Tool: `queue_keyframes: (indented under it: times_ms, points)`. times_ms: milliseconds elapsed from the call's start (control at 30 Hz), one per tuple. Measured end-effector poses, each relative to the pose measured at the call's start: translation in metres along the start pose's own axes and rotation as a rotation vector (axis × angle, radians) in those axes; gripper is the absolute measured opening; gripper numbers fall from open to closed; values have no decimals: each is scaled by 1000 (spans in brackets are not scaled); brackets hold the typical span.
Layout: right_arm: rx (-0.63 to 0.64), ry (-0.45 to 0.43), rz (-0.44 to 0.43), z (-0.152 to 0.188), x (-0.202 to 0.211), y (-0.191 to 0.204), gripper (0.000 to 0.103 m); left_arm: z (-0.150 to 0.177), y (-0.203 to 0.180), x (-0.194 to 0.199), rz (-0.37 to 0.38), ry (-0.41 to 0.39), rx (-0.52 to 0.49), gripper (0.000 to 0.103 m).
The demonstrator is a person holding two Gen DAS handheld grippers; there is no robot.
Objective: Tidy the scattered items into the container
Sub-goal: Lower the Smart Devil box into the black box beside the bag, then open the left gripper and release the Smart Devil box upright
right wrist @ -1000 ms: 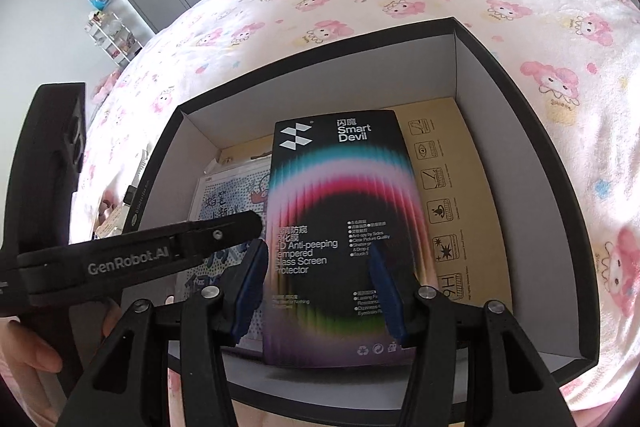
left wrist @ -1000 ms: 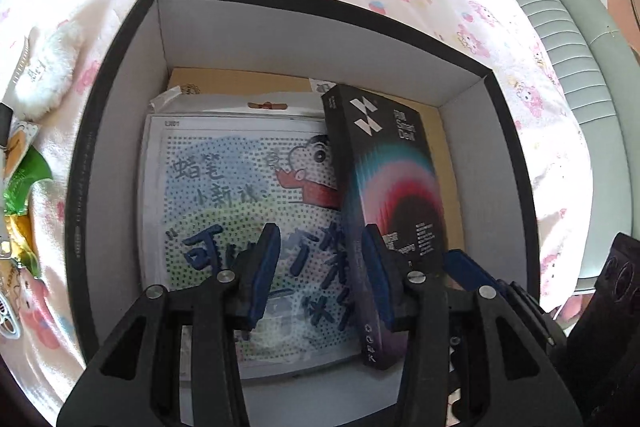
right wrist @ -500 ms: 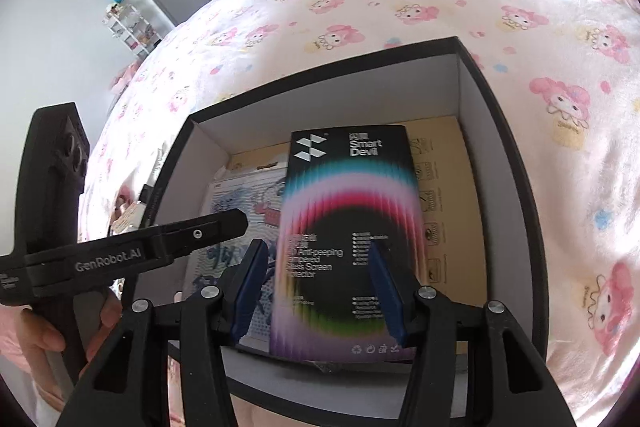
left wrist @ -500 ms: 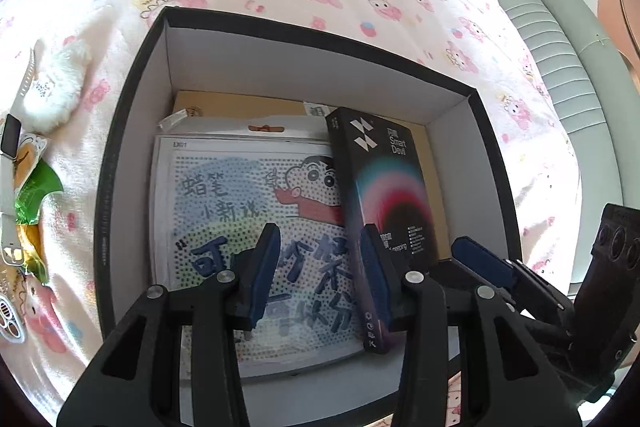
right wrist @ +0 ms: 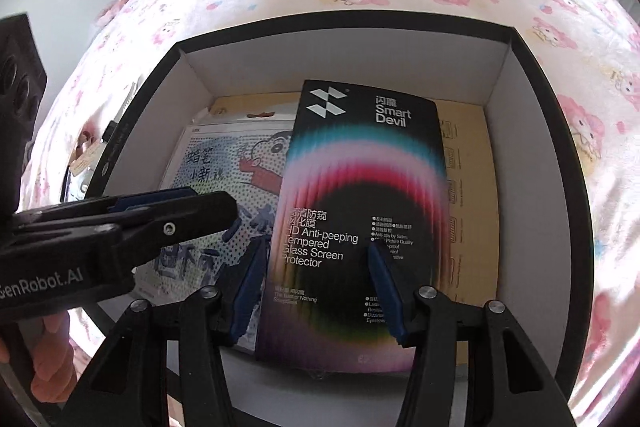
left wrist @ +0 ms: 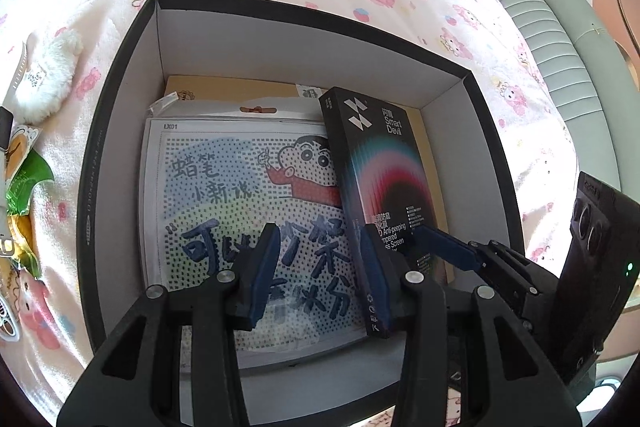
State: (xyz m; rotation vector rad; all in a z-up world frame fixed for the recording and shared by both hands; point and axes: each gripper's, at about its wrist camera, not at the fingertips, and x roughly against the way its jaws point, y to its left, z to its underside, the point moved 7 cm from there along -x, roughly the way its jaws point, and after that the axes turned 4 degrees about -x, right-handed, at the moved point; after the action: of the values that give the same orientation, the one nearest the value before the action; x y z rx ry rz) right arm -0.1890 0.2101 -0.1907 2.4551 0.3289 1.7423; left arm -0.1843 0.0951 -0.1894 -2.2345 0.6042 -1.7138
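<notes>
A black-rimmed box (left wrist: 120, 107) with white walls stands on the bed as the container (right wrist: 360, 19). On its floor lie a brown card (left wrist: 224, 87), a cartoon bead packet (left wrist: 224, 187) and a black Smart Devil screen protector pack (left wrist: 384, 171). My right gripper (right wrist: 316, 283) hovers open over the pack (right wrist: 360, 167), with one finger across its face and the other beside its left edge. Neither pad presses on it. My left gripper (left wrist: 320, 273) is open and empty above the cartoon packet (right wrist: 216, 171).
Loose items lie on the pink cartoon blanket left of the container: a white fluffy thing (left wrist: 44, 75), a green wrapper (left wrist: 28, 175) and small packets. A grey padded bed frame (left wrist: 560, 67) runs along the right. A person's hand (right wrist: 52, 367) holds the left gripper.
The right wrist view has rolled, so the pack and container now slant against its fingers. The pack has kept its place in the container. The left view has drawn back slightly.
</notes>
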Motion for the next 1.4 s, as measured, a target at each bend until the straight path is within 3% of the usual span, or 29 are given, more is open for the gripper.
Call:
queue_keyframes:
  times_ms: [167,233,367,467,567,800,1133,1300,1400]
  points:
    - [-73,-15,61,4,8,-31,49,-5,-15,-13,34,13,3,40]
    - [-103,-40,29,5,17,-36,48,-6,-21,-19,39,13,5,33]
    - [-133,-88,-29,7,31,-36,49,-8,-35,-33,50,49,6,31]
    - [-146,-71,-65,10,28,-35,49,-8,-48,-41,68,82,-22,30]
    - [-132,-77,-53,9,27,-34,49,-9,-56,-40,107,87,-26,30]
    - [-141,-72,-70,0,20,-33,49,-30,-39,-32,52,34,27,30]
    - [-144,-64,-88,9,19,-32,49,-25,-57,-58,99,139,-13,30]
    - [-136,-89,-103,-3,32,-31,49,-64,-49,-45,2,65,-11,30]
    - [-105,-72,-96,-27,30,-29,49,-80,-43,-48,-40,73,5,30]
